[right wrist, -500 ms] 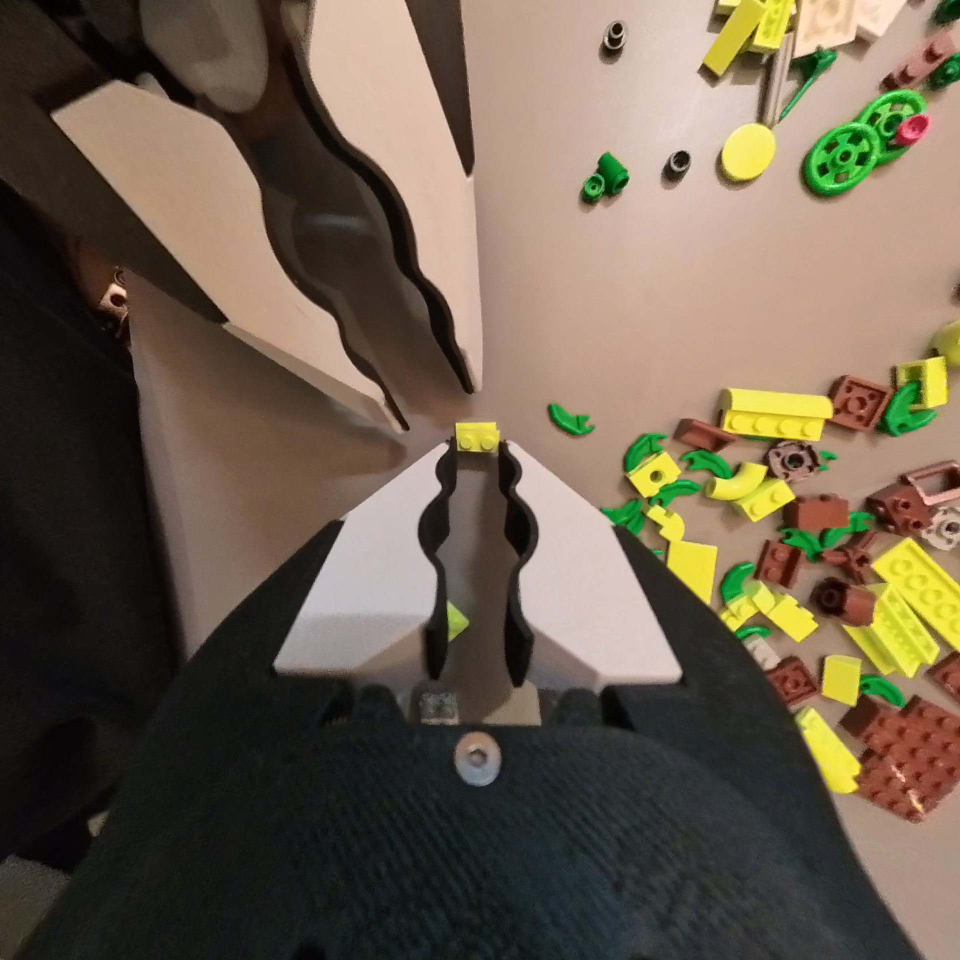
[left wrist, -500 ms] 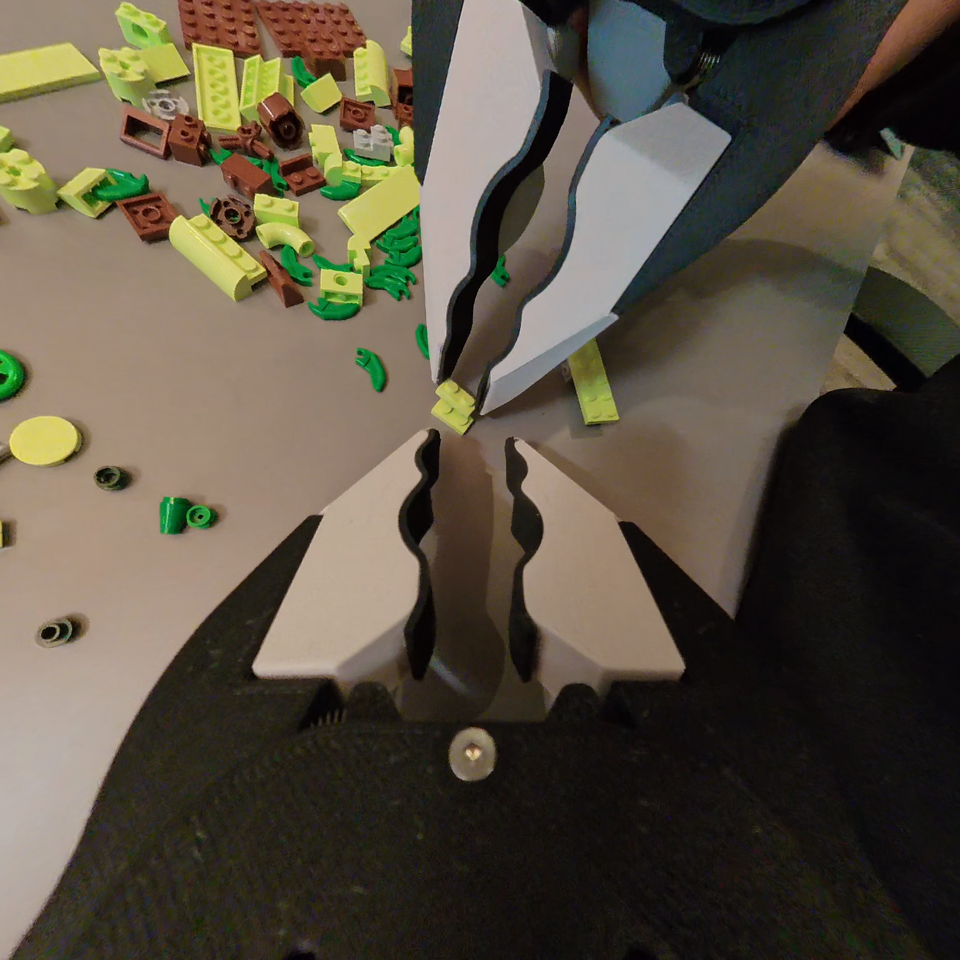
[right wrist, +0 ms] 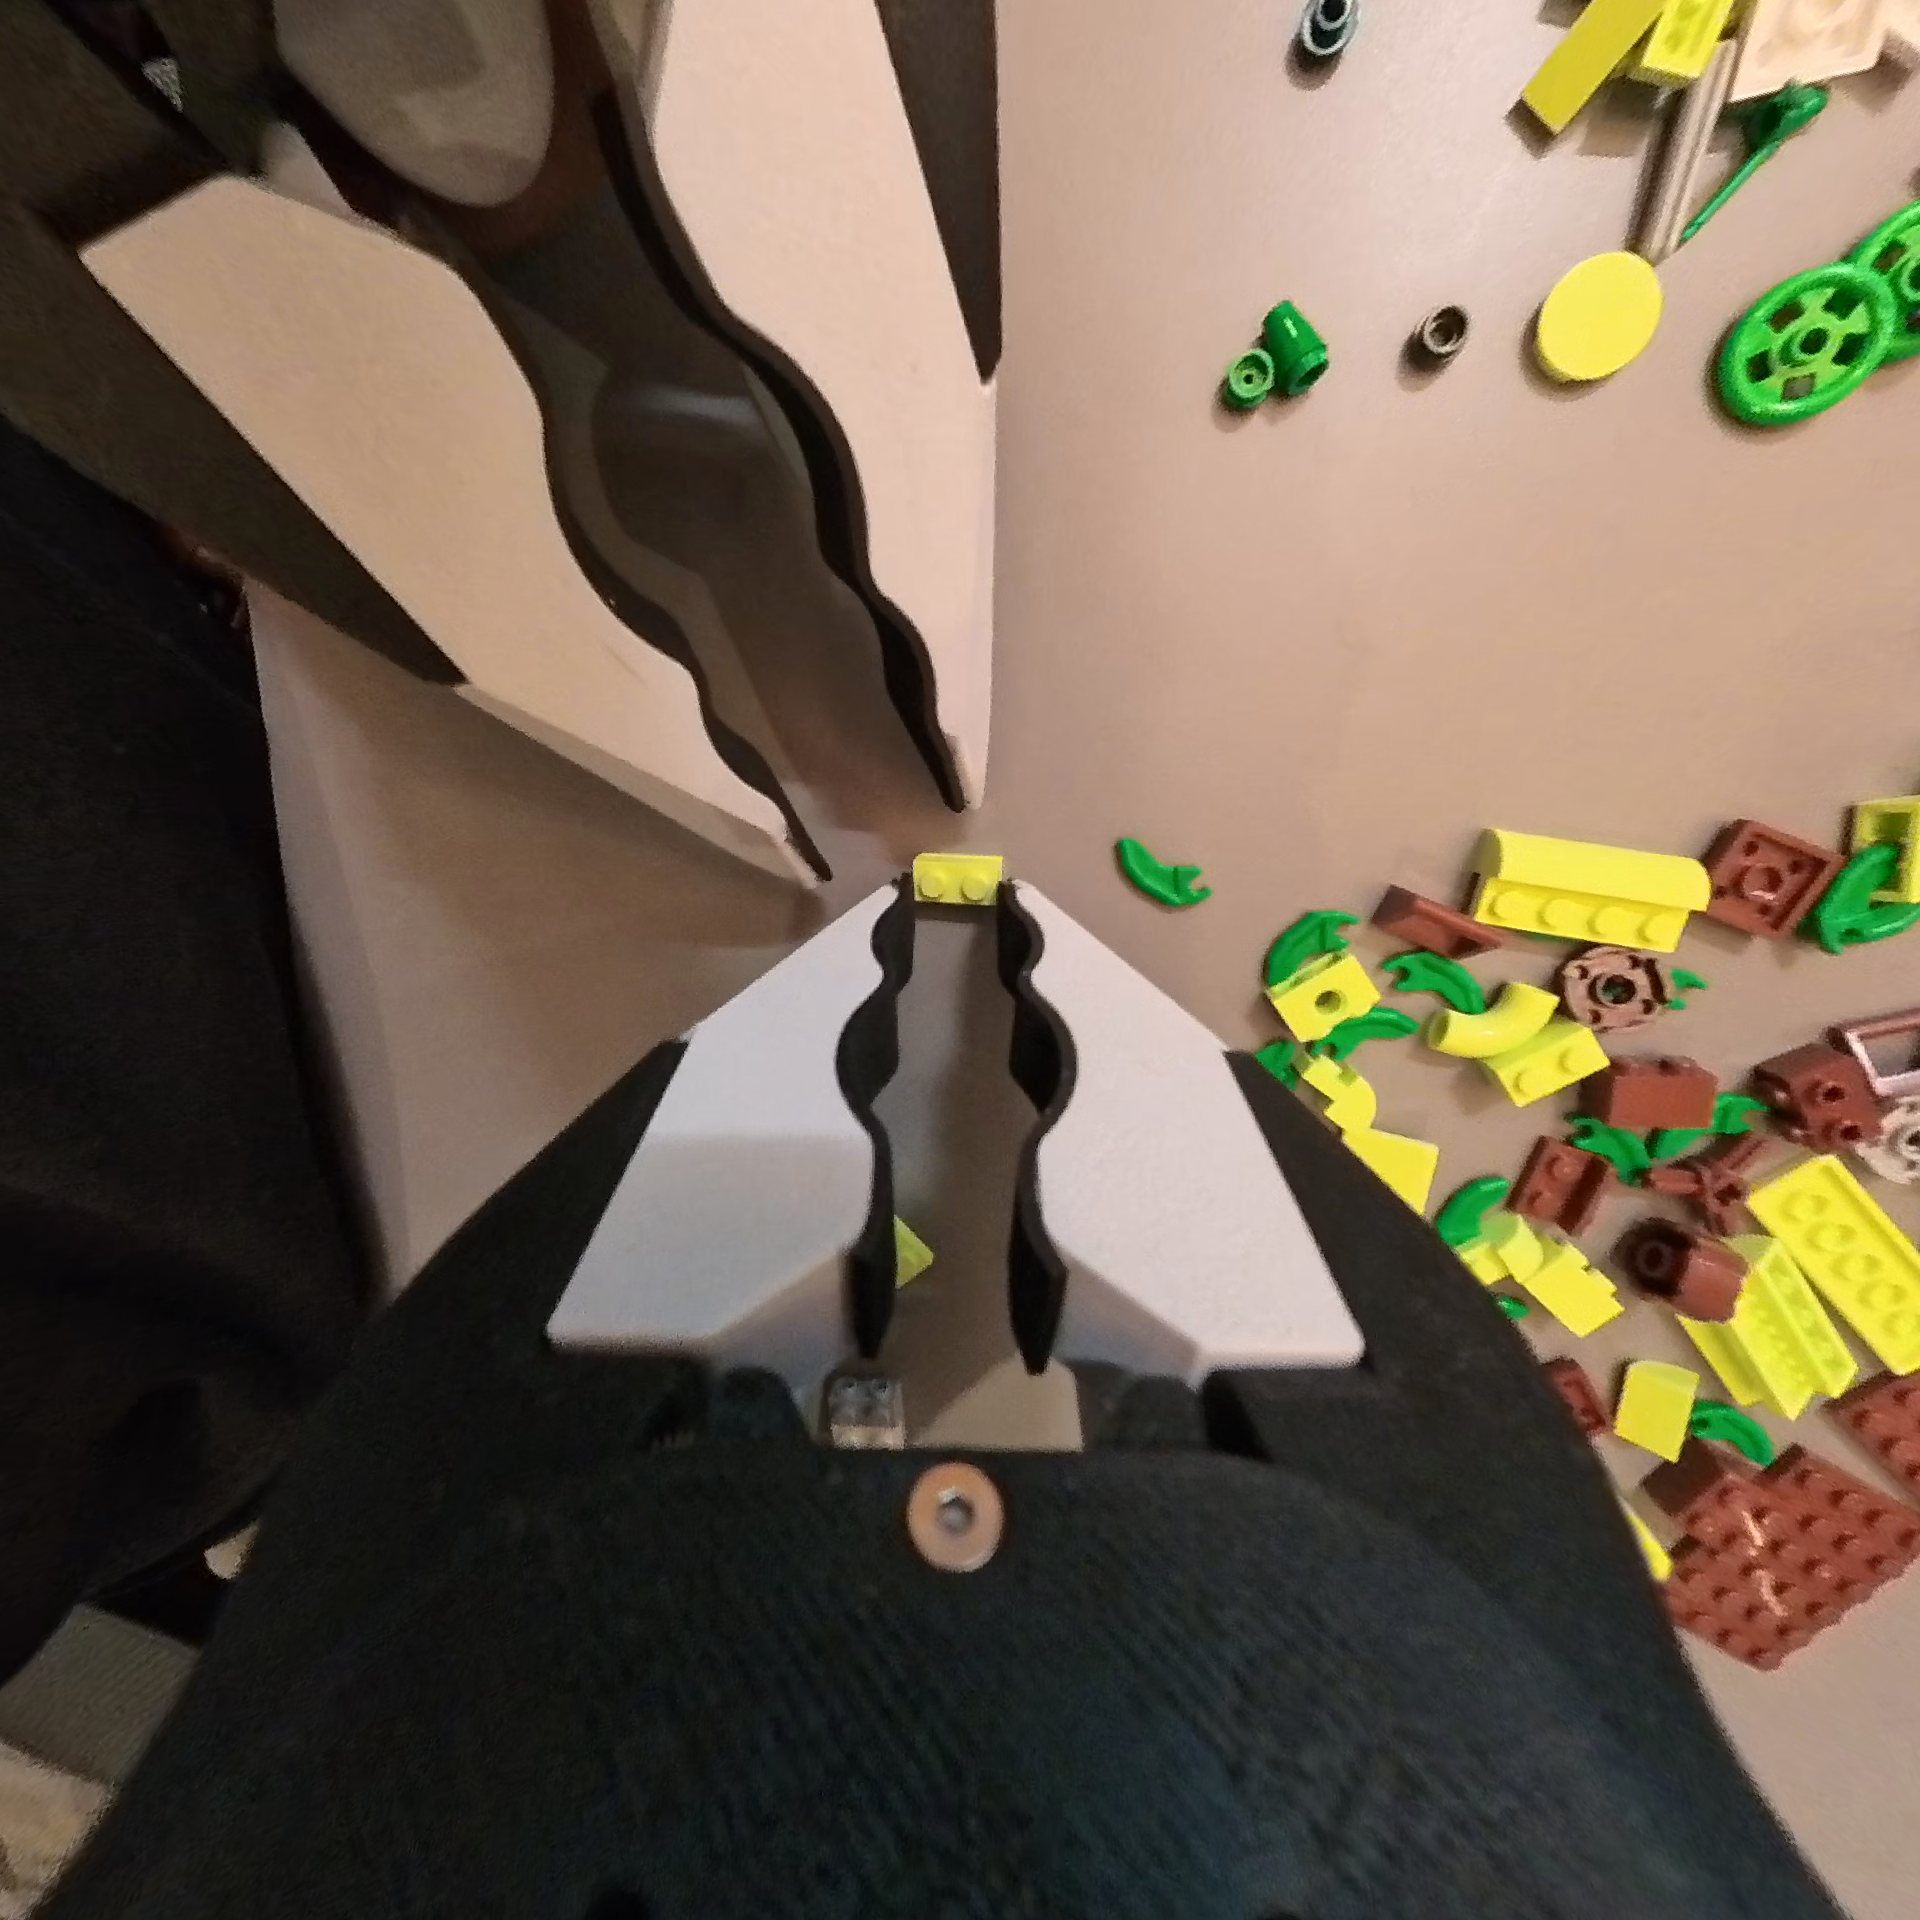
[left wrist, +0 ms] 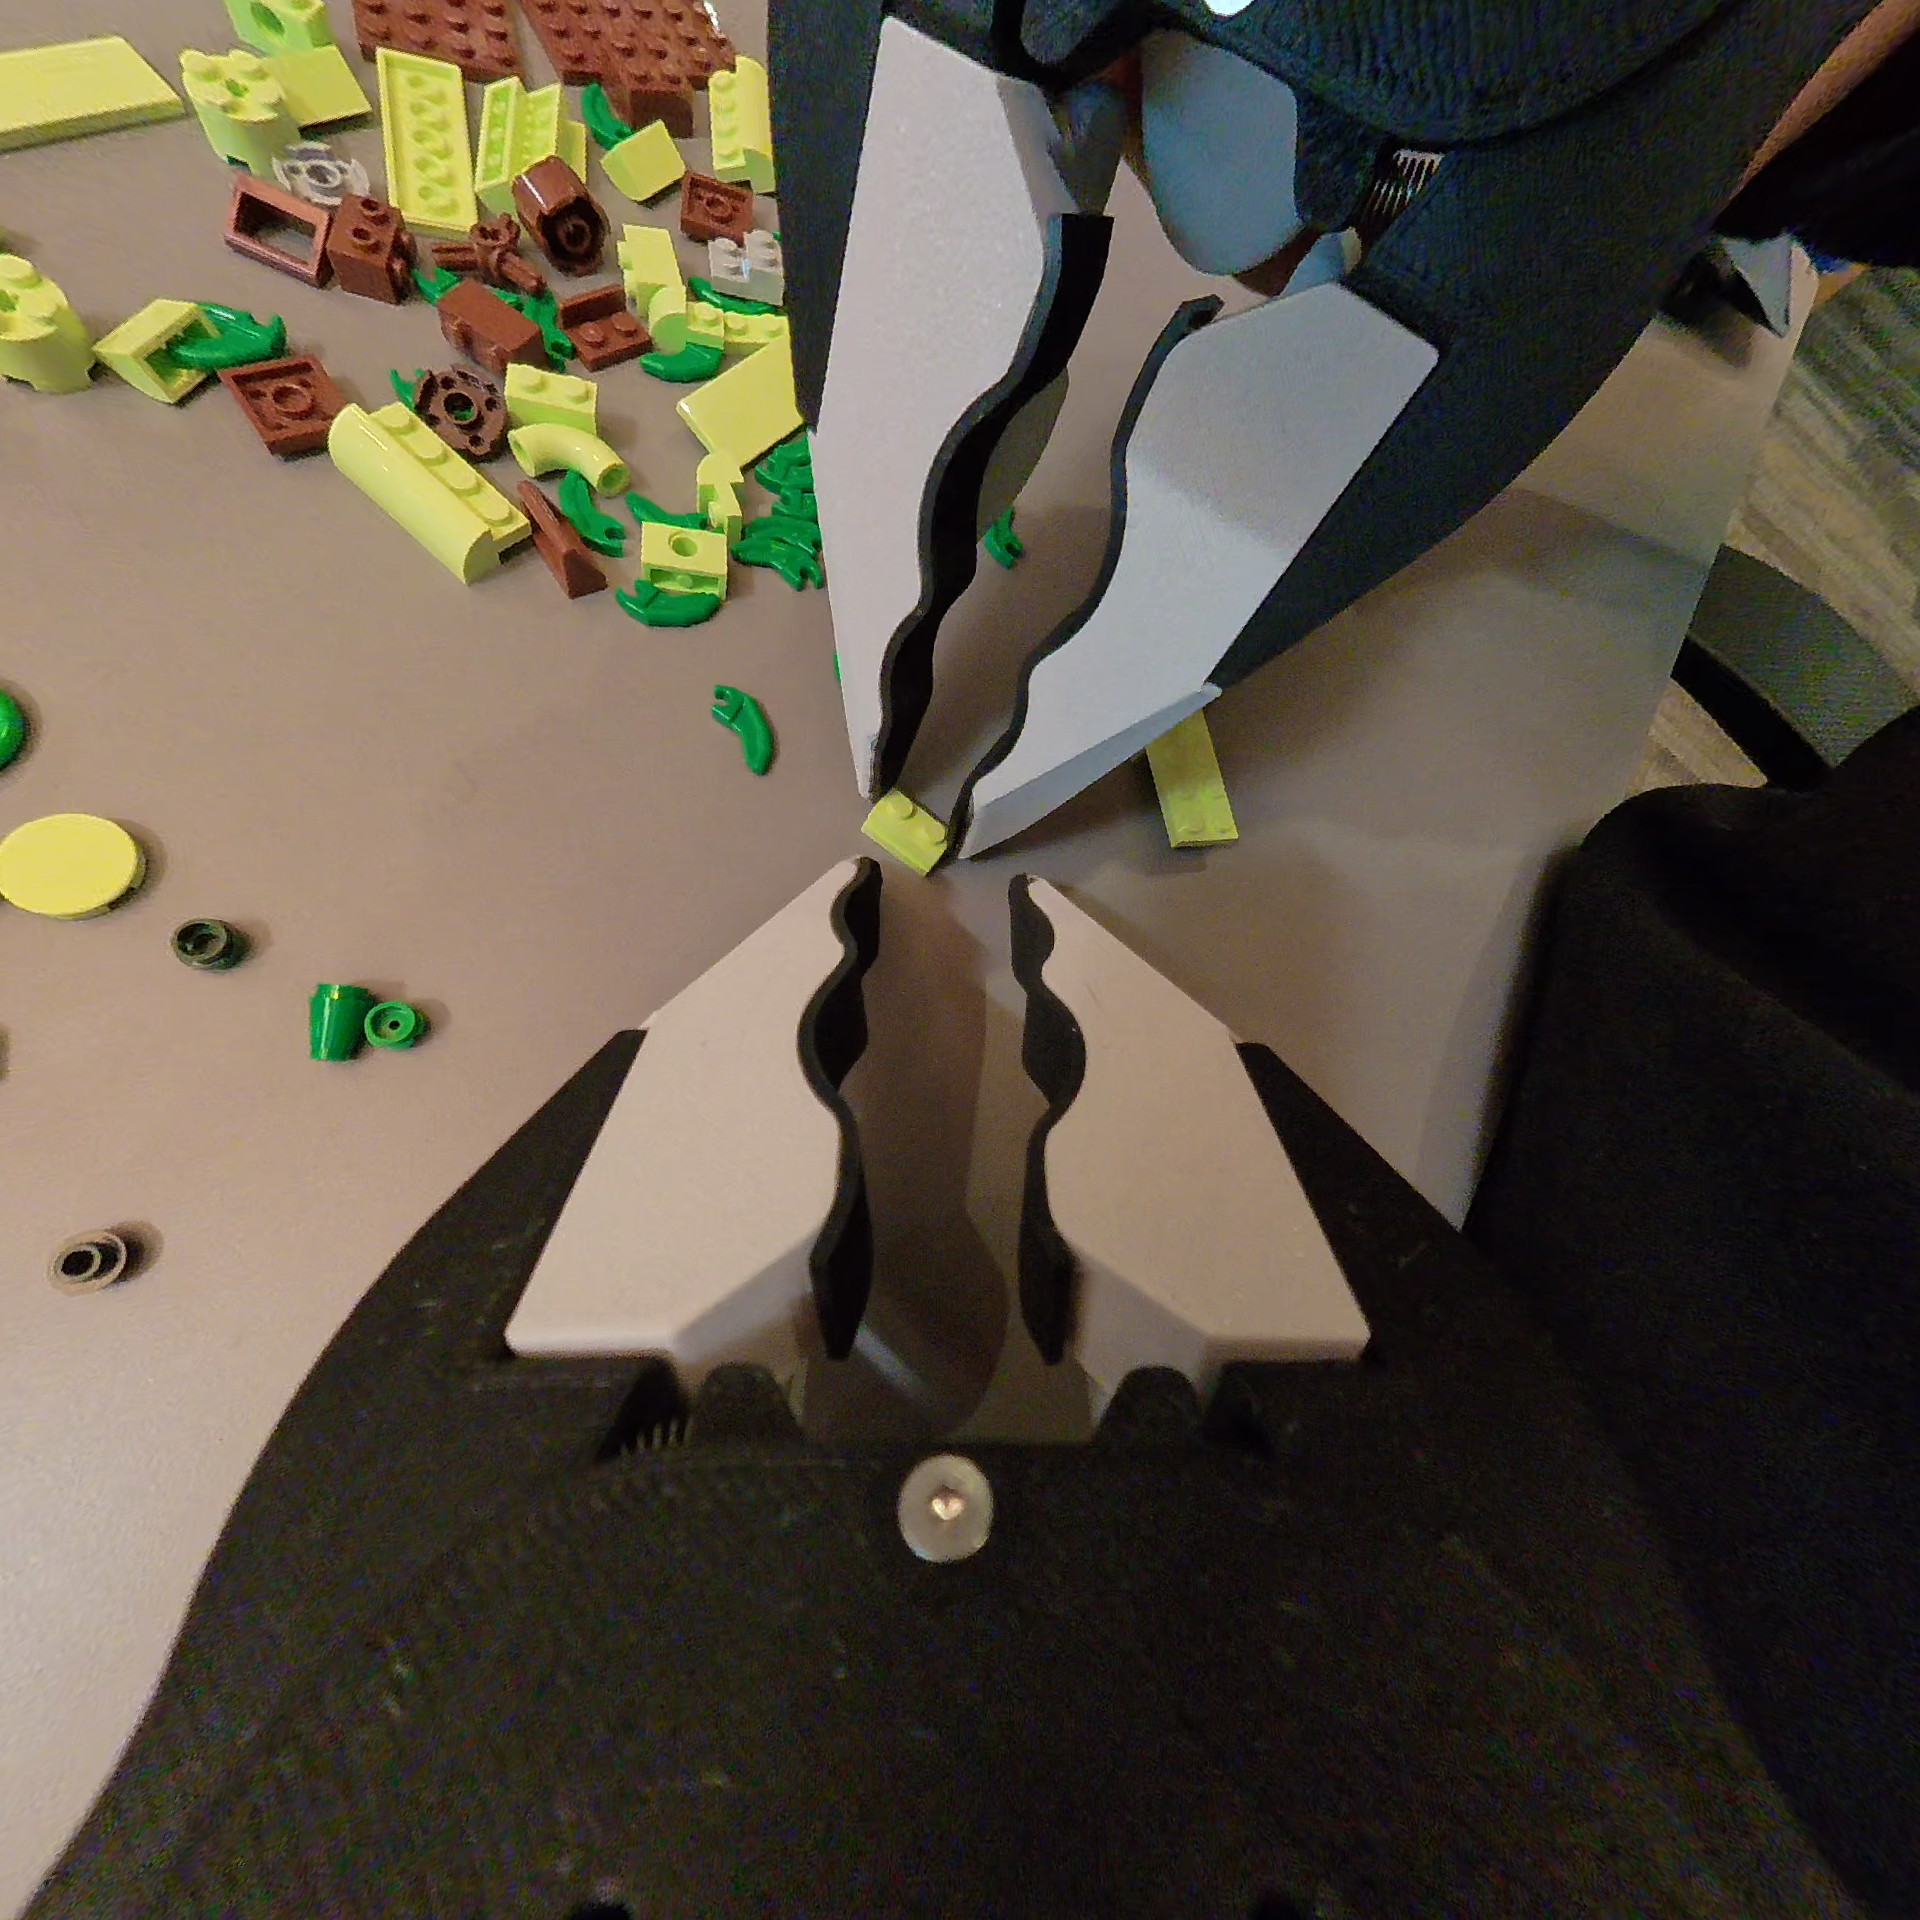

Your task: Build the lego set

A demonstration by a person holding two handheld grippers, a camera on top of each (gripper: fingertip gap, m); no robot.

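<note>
Right gripper (right wrist: 957, 891) pinches a small lime two-stud plate (right wrist: 957, 881) at the very tips of its fingers, jaws nearly closed with only the plate's width between them; same plate shows in the left wrist view (left wrist: 907, 828) held at the tip of the right gripper coming down from the top of frame. Left gripper (left wrist: 940, 883) holds nothing, jaws parted by a moderate gap, tips just beside the held plate but apart from it. The two grippers face each other tip to tip over a bare part of the grey-brown table (left wrist: 312, 707). A long lime plate (left wrist: 1193, 781) lies on the table partly under the right gripper's finger. A single green leaf piece (left wrist: 746, 727) lies near the tips, on the side of the loose pile. The pile of lime, brown and green lego pieces (left wrist: 499, 343) sits well apart, spread over the far-left of the left wrist view and the right side of the right wrist view. A lime round tile (left wrist: 68, 864), a green cone with a small green round stud (left wrist: 358, 1023) and dark small rings (left wrist: 208, 943) lie scattered apart from the pile. Green spoked wheels (right wrist: 1813, 343) near the round tile in the right wrist view. A small clear piece (right wrist: 862, 1405) sits low between the right gripper's fingers near its base, blurred
</note>
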